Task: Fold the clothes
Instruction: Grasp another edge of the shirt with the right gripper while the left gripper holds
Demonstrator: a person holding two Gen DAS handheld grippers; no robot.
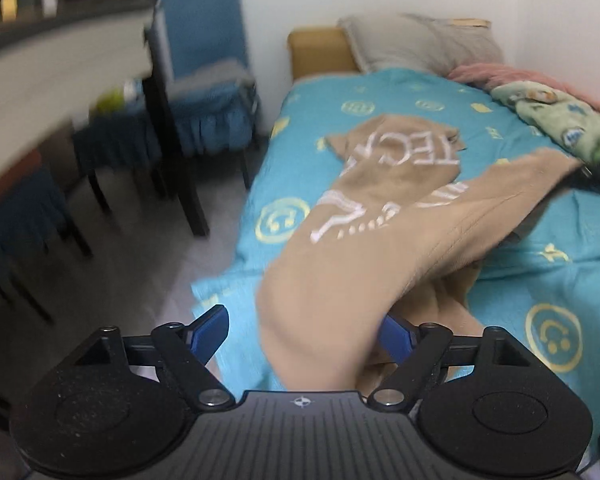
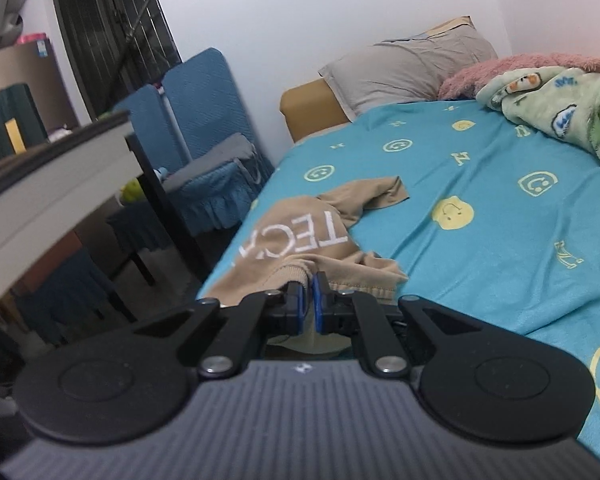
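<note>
A tan garment (image 1: 380, 216) with white lettering lies crumpled on the turquoise bed sheet (image 1: 300, 152). One band of it stretches up toward the right edge of the left wrist view. My left gripper (image 1: 304, 320) stands open at the near bed edge. A blurred fold of the garment hangs between its wide-apart blue fingers (image 1: 214, 330), with the pads not pressing on it. In the right wrist view the tan garment (image 2: 296, 236) lies near the bed's left edge. My right gripper (image 2: 310, 294) is shut on its ribbed hem, lifted slightly off the sheet.
A grey pillow (image 2: 404, 68) leans on the wooden headboard (image 2: 308, 108). A green patterned blanket (image 2: 560, 108) and a pink one (image 2: 512, 66) lie at the far right. Blue-covered chairs (image 2: 204, 120) and a table (image 2: 56, 176) stand left of the bed, across a strip of floor (image 1: 148, 240).
</note>
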